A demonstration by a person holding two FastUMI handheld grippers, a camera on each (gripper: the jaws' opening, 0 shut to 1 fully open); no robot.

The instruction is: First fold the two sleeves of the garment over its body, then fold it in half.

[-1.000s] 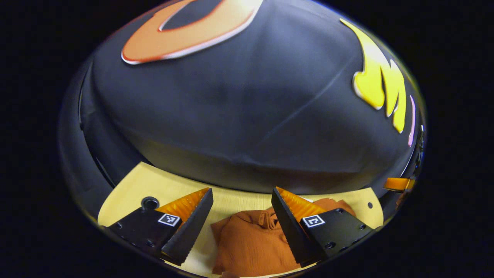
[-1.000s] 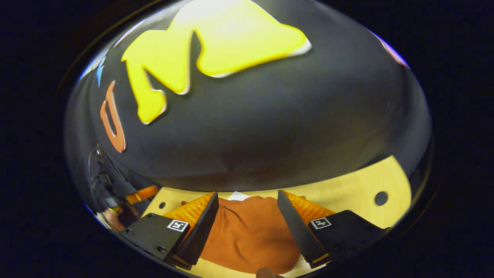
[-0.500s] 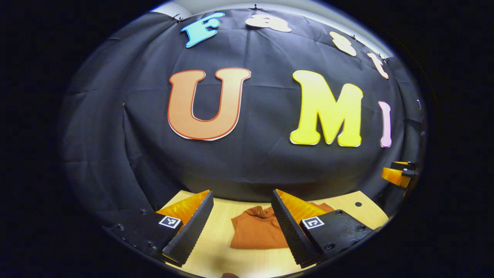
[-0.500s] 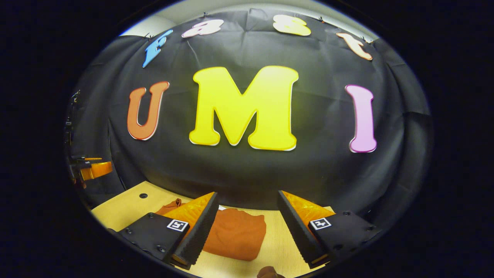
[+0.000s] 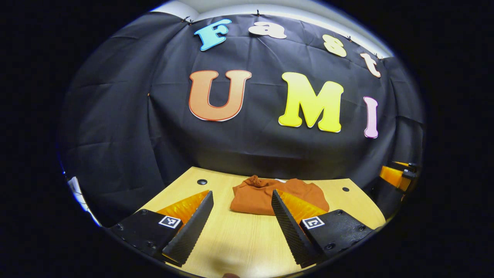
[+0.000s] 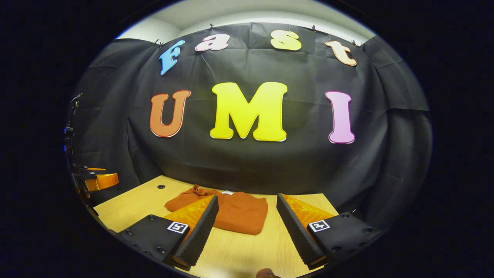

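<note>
Both tools are standing wide open and gripping nothing: the left tool and the right tool are hovering over the wooden worktop, touching no cloth. The orange garment is lying folded into a compact bundle near the worktop's far edge, just before the black cloth wall. Each tool's finger is partly hiding the bundle, so its fold lines are hard to make out.

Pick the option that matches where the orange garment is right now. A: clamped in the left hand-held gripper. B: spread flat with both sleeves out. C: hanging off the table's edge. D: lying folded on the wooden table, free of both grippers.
D: the orange garment lies as a compact folded bundle on the wooden table, and both the left hand-held gripper and the right hand-held gripper are open, apart from it.
</note>
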